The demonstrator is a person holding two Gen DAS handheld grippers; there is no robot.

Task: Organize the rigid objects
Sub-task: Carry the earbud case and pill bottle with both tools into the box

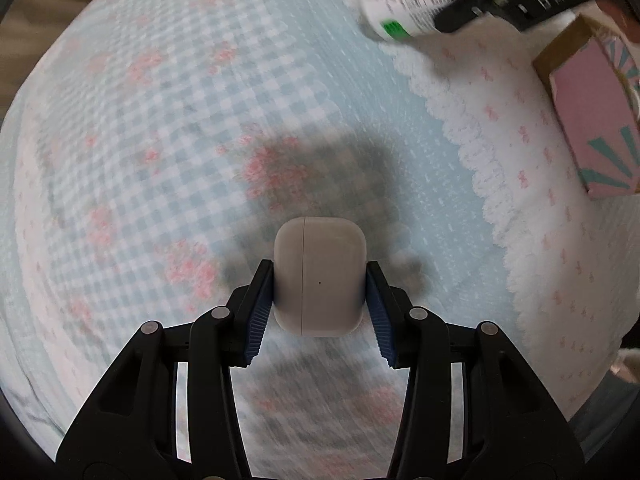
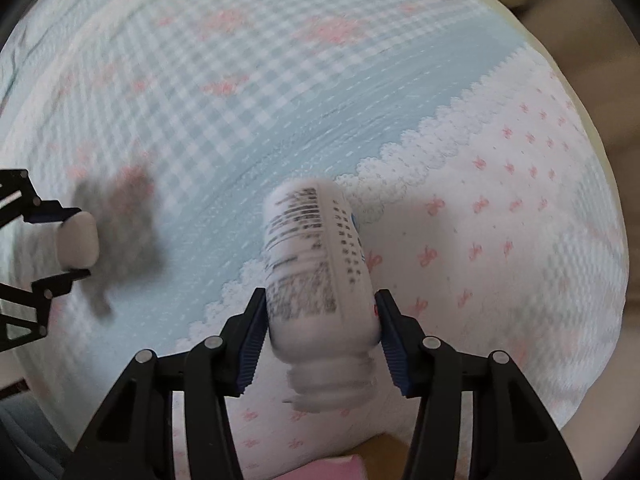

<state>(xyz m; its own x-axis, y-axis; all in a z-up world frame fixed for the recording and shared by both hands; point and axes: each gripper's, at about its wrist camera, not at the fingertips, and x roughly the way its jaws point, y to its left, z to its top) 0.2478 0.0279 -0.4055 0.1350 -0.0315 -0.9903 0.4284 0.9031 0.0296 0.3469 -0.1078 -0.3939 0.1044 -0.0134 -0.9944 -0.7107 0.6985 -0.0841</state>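
My left gripper (image 1: pixel 319 280) is shut on a white earbuds case (image 1: pixel 319 276), its blue pads pressing both sides, and the case hangs above the patterned bedspread (image 1: pixel 160 140). In the right wrist view that case (image 2: pixel 79 245) and the left gripper (image 2: pixel 74 243) show at the far left. My right gripper (image 2: pixel 320 308) is shut on a white bottle (image 2: pixel 316 264) with printed text, lifted off the bedspread (image 2: pixel 500 208). The bottle (image 1: pixel 416 0) and the right gripper's black fingers (image 1: pixel 500 4) appear blurred at the top right of the left wrist view.
A pink box (image 1: pixel 592 120) with teal rays lies on the white bow-print part of the bedspread at the right; its corner (image 2: pixel 340 468) shows at the bottom of the right wrist view. The bed's edge and floor (image 2: pixel 580 40) lie beyond.
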